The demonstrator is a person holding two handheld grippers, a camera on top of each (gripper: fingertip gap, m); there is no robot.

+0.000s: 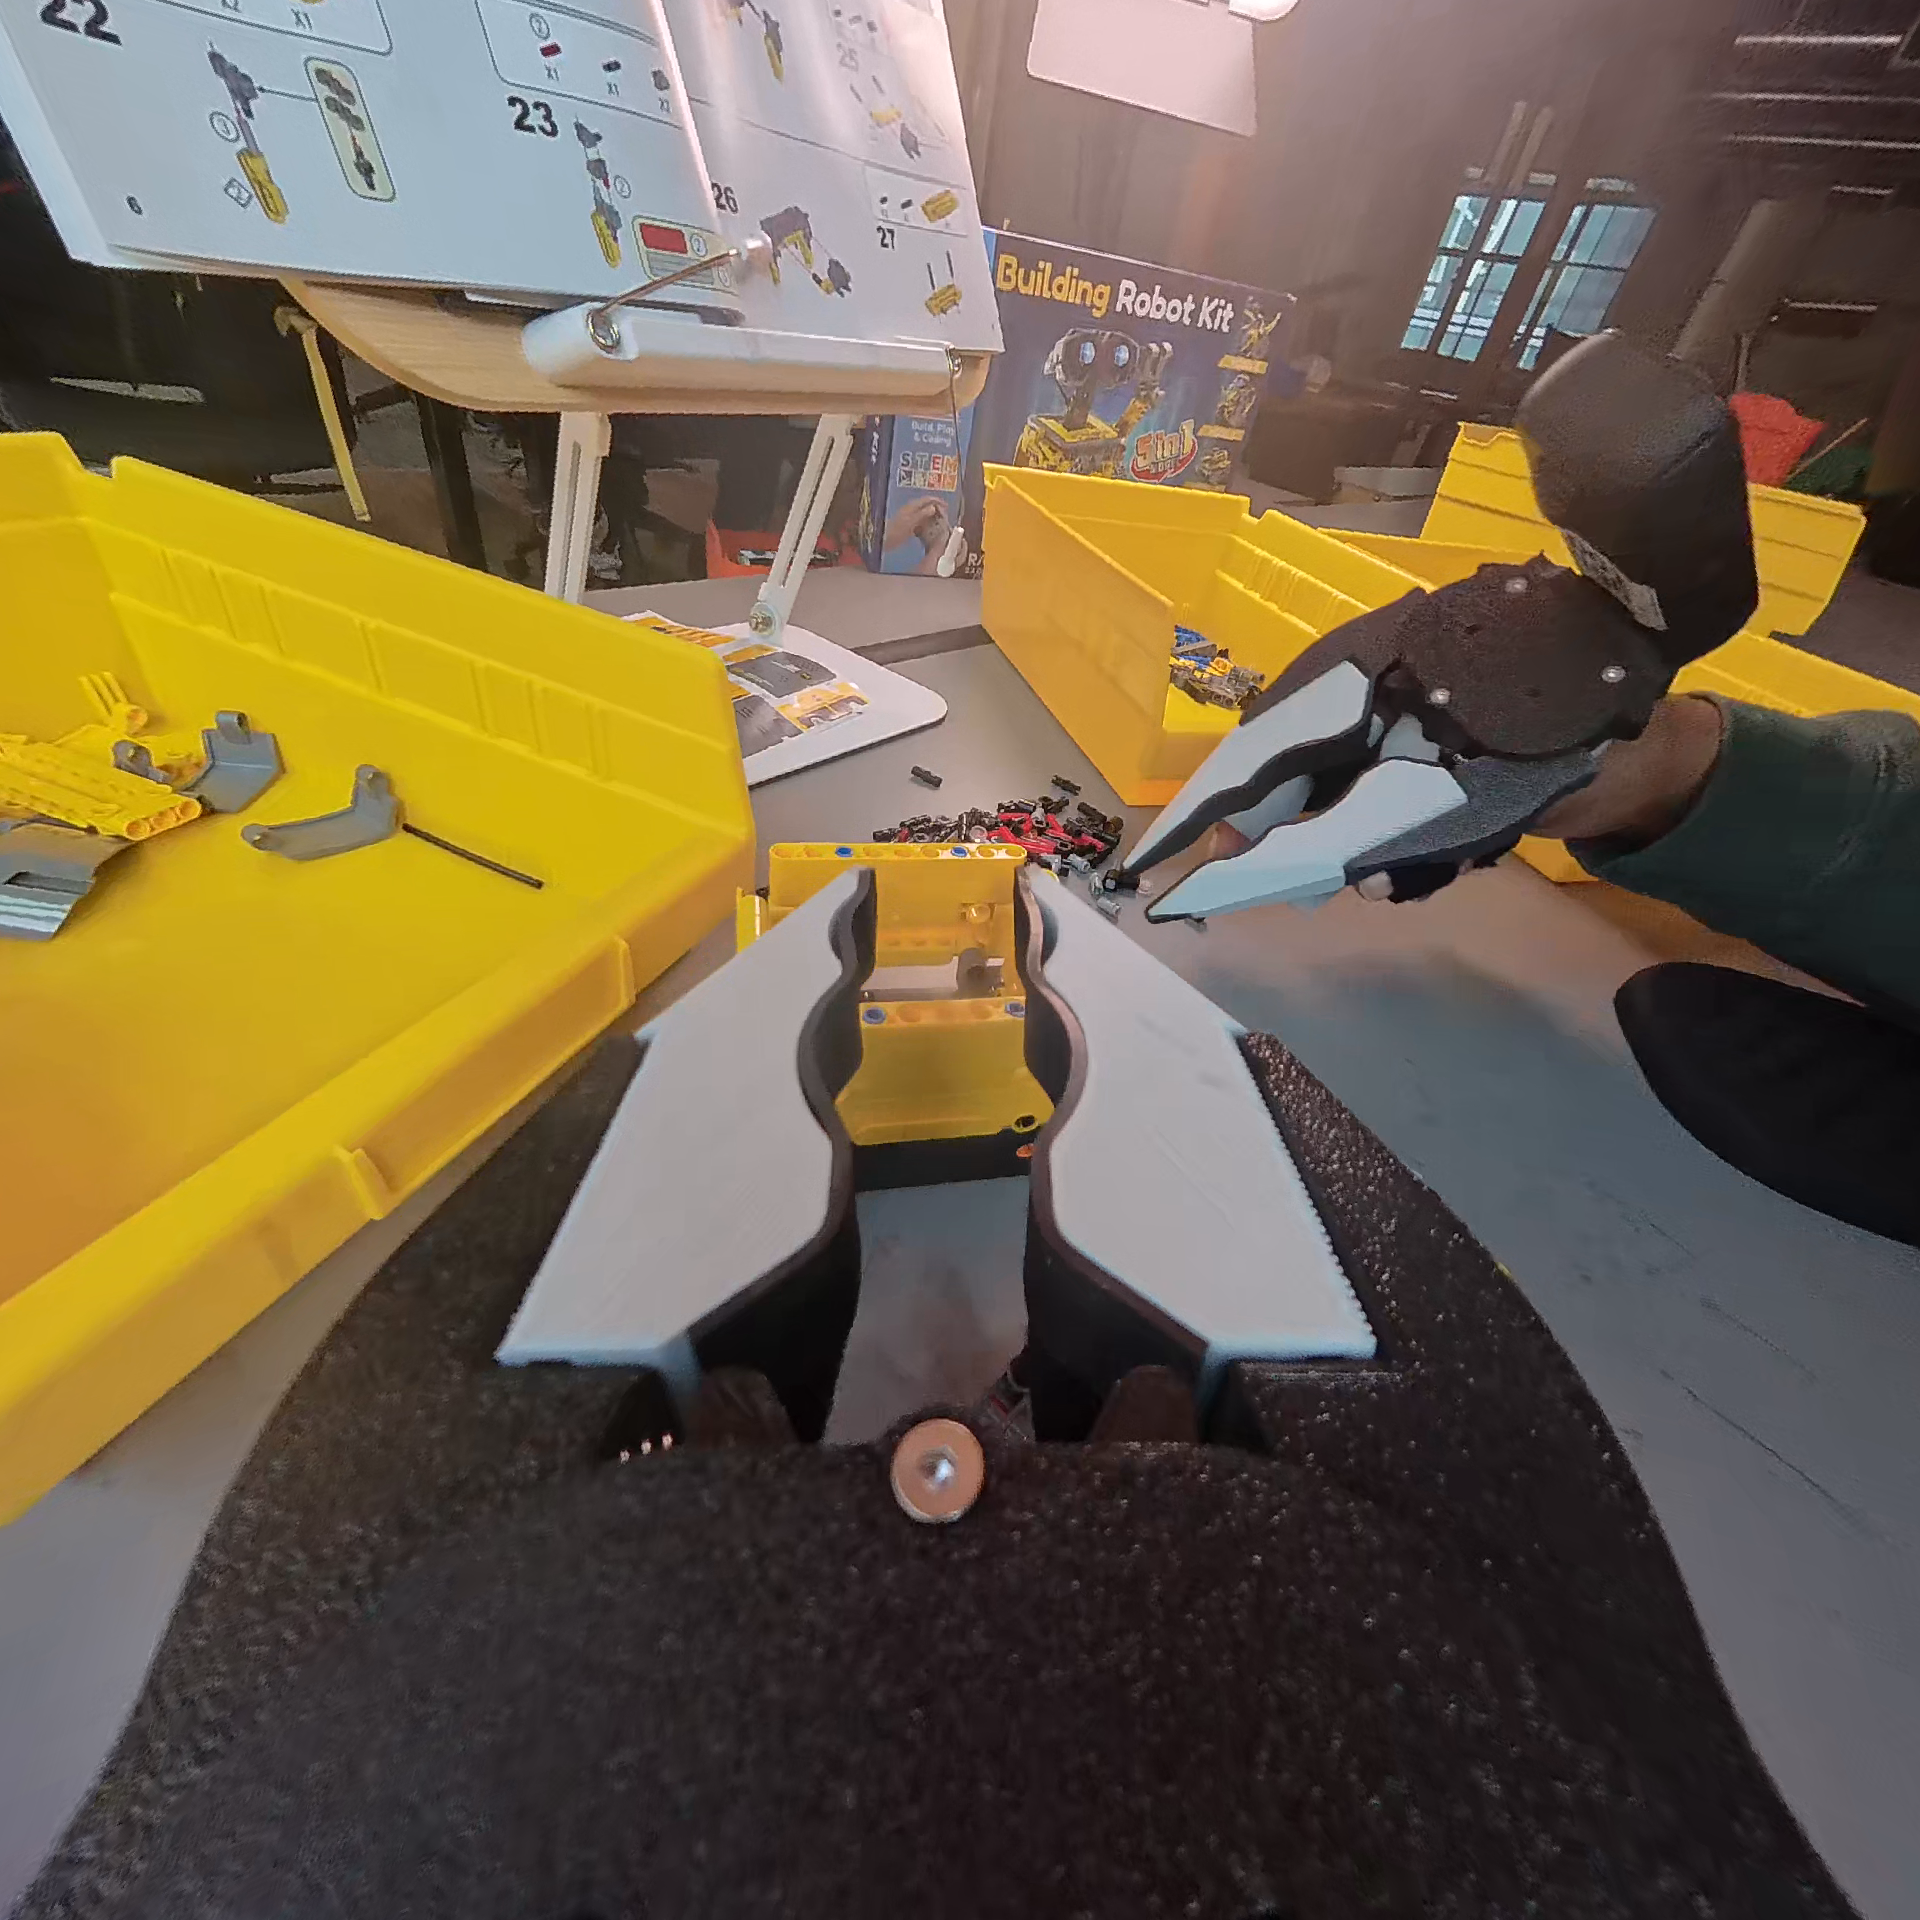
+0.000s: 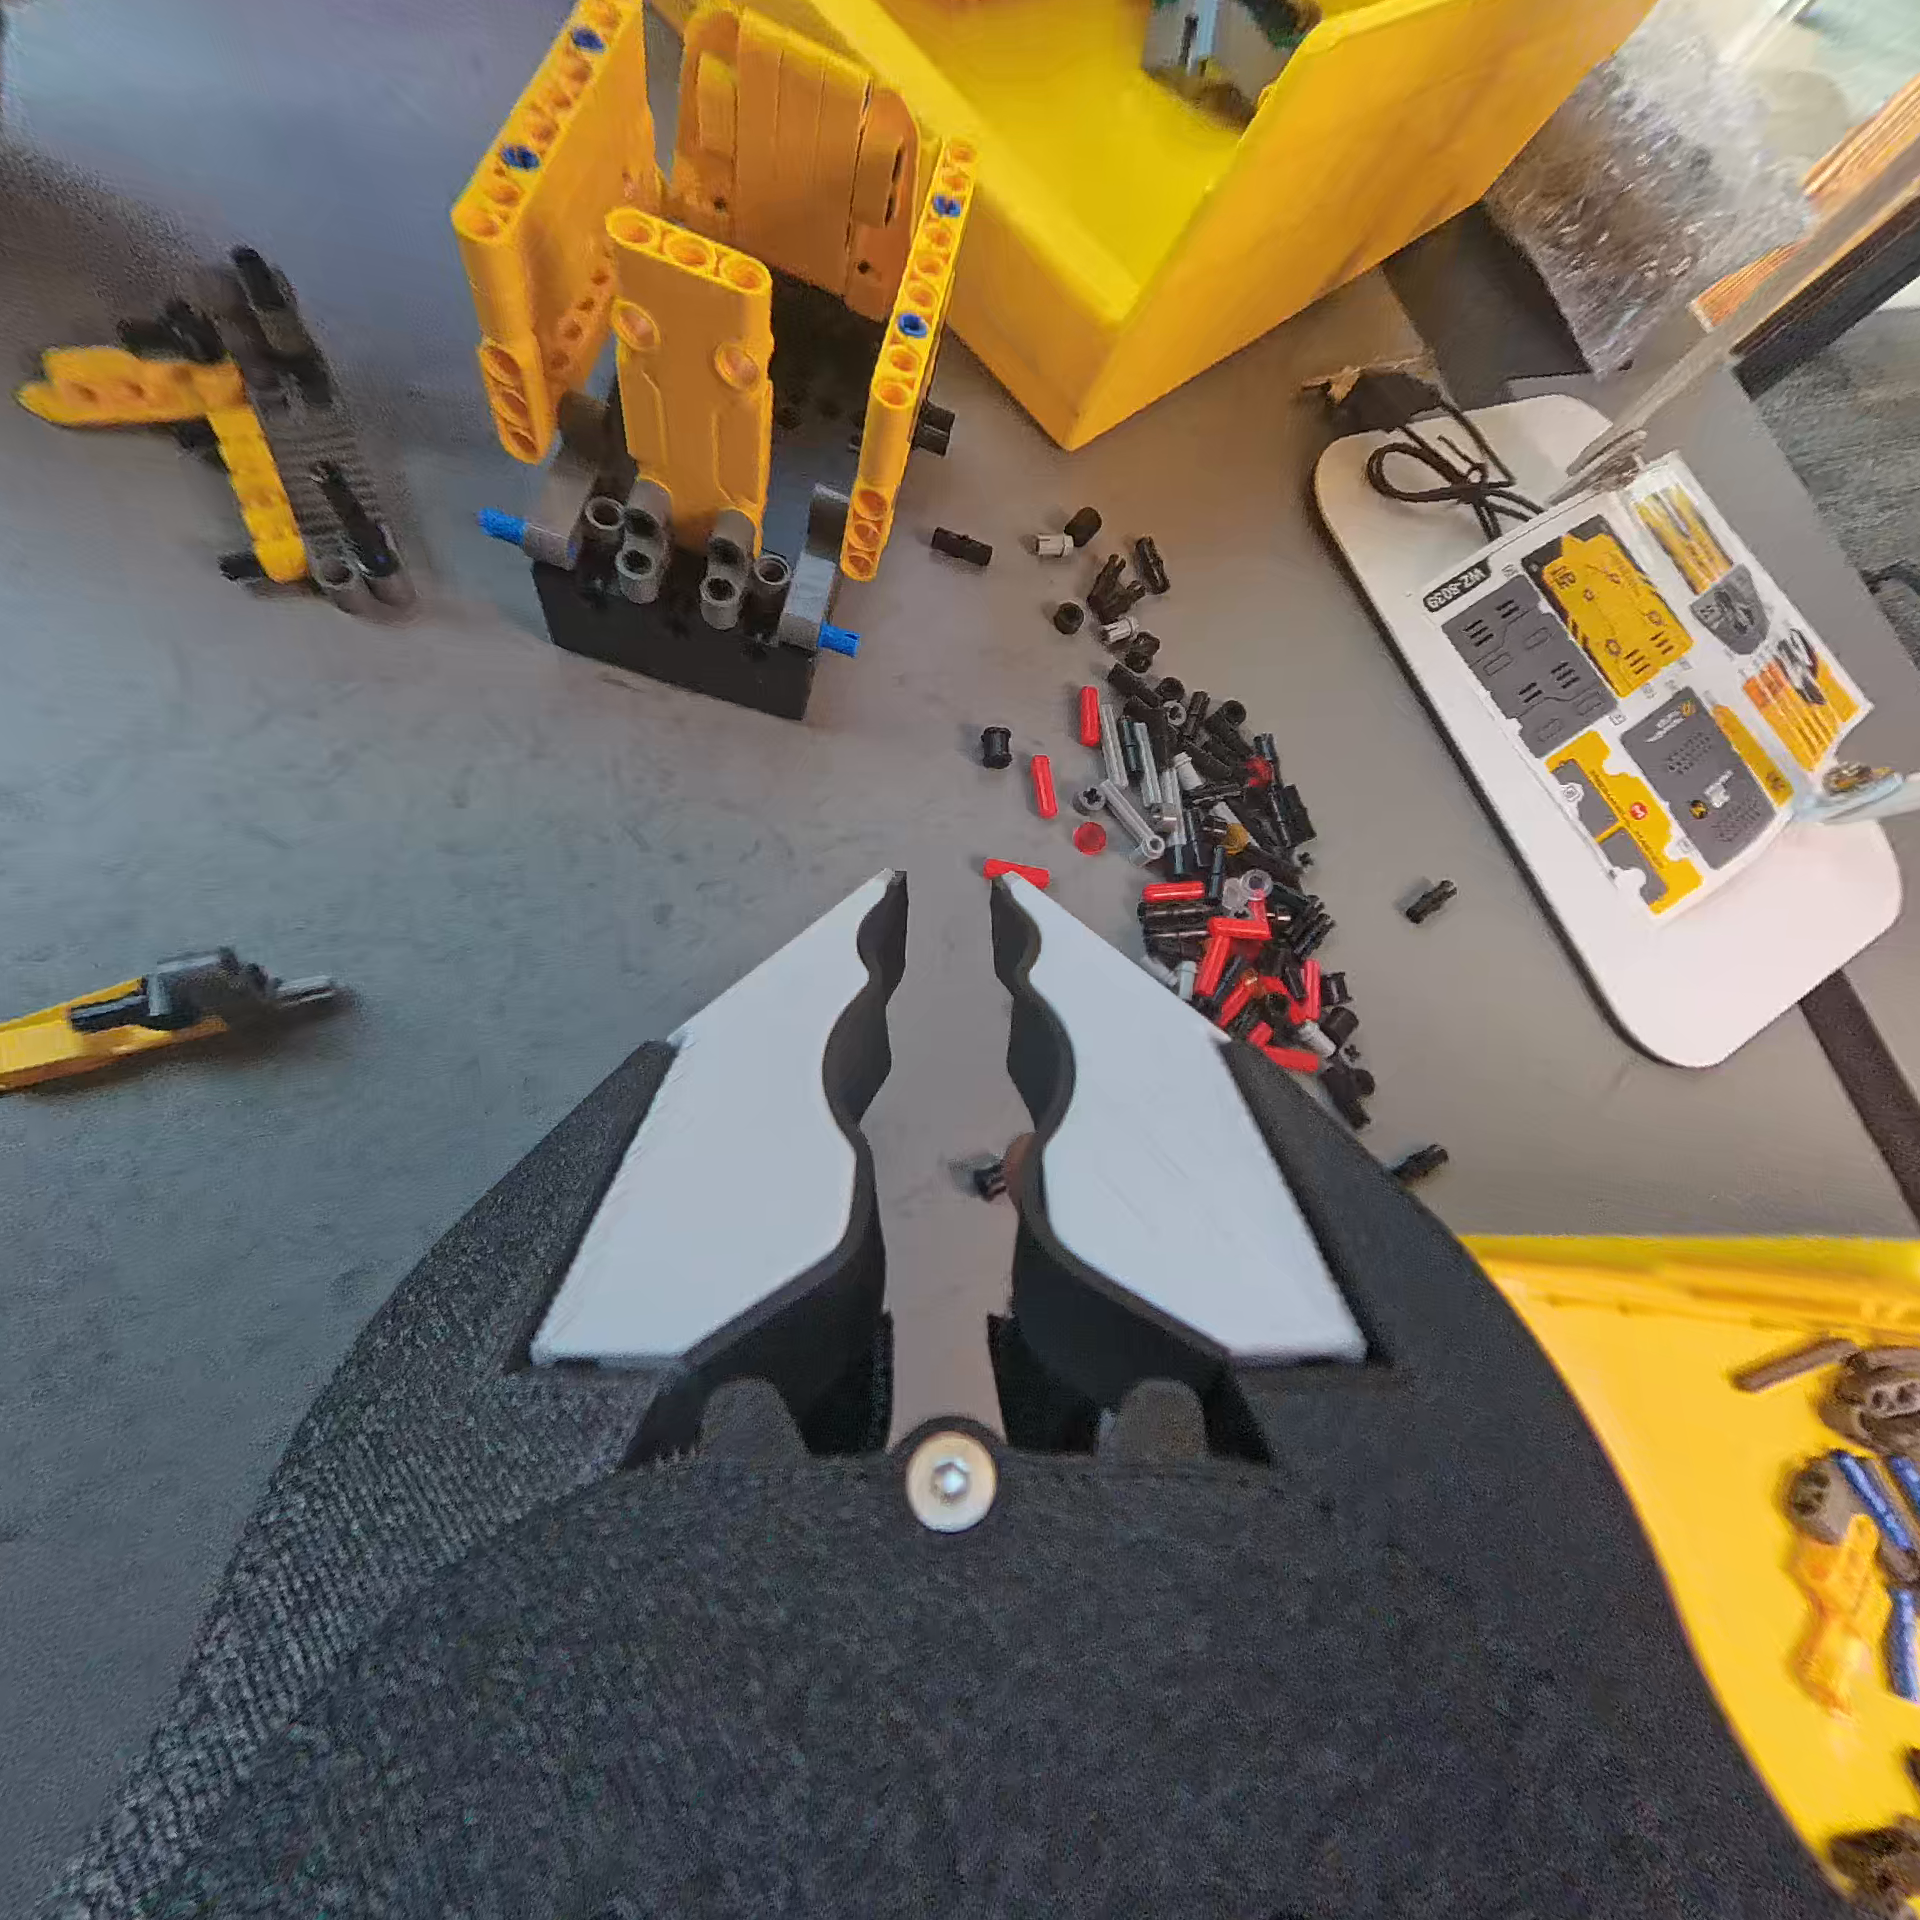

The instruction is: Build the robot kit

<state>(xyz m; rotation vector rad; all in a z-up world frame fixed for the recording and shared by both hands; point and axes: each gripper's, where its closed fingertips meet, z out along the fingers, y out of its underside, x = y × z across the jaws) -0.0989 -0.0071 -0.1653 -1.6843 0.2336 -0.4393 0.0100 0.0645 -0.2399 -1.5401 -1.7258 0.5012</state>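
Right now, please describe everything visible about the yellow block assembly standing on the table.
The yellow block assembly looks like plastic. Upright yellow perforated beams and a panel rise from a black base, with grey connectors and blue pins low down. It stands upright on the grey table, beside a yellow bin. In the left wrist view, the left gripper straddles it; contact is unclear. The right gripper stays apart, near loose pins.

left wrist: low, forward, close on yellow assembly [image 1: 935,997] | right wrist: steeply downward | shared: assembly, pin pile [image 2: 1216,862]
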